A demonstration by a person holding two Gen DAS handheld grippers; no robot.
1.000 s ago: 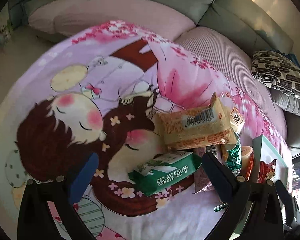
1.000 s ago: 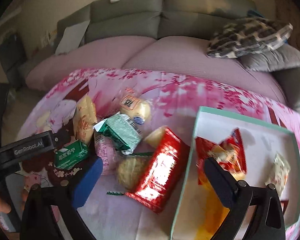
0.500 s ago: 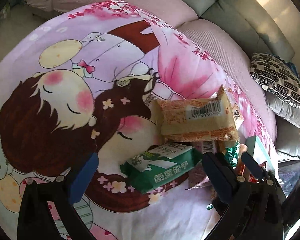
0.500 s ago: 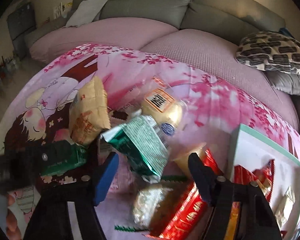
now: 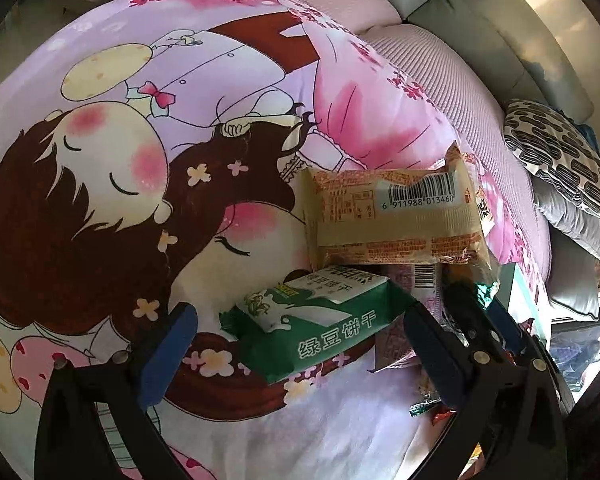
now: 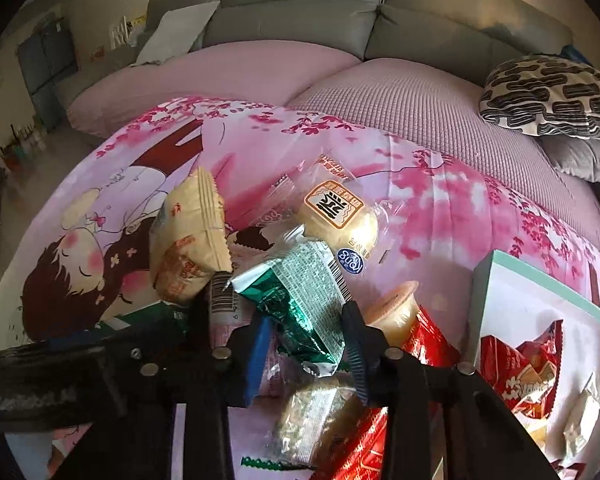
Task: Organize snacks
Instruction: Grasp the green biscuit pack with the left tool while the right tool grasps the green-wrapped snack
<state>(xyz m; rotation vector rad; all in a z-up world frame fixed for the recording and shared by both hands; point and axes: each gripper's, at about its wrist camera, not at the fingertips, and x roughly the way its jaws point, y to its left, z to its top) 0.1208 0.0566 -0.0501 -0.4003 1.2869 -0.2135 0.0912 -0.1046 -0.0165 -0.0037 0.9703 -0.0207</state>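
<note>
Left wrist view first: the left hand-held gripper (image 5: pixel 296 344) hangs spread wide over the cartoon-print blanket (image 5: pixel 148 168), jaws released, and the green biscuit pack (image 5: pixel 316 324) lies flat on the blanket right between its blue pads without either pad touching it. Just above it sits the tan barcode packet (image 5: pixel 396 220), lying crosswise, its lower edge meeting the green pack's top. Off to the right, behind the gripper's right finger, the other gripper's black frame pushes in among the snack pile, and a patterned cushion (image 5: pixel 560 152) rests on the grey sofa (image 5: pixel 500 40) beyond. Over to the right wrist view: the right hand-held gripper (image 6: pixel 306 344) is down in the pile and its jaws are closing, with the green foil packet (image 6: pixel 304 300) between them, the right finger against the packet's edge and the blue left pad just beside its crumpled side; a firm squeeze is hard to confirm. Behind it lies a clear-wrapped bun (image 6: pixel 336 216), to the left the tan packet stands on edge, and a small pudding cup (image 6: pixel 396 312) leans just right of the fingers atop a red foil bag (image 6: pixel 380 440). At far right the teal-rimmed box (image 6: pixel 484 280) holds red snack packs (image 6: pixel 520 364), while the left gripper's black body crosses the lower left.
</note>
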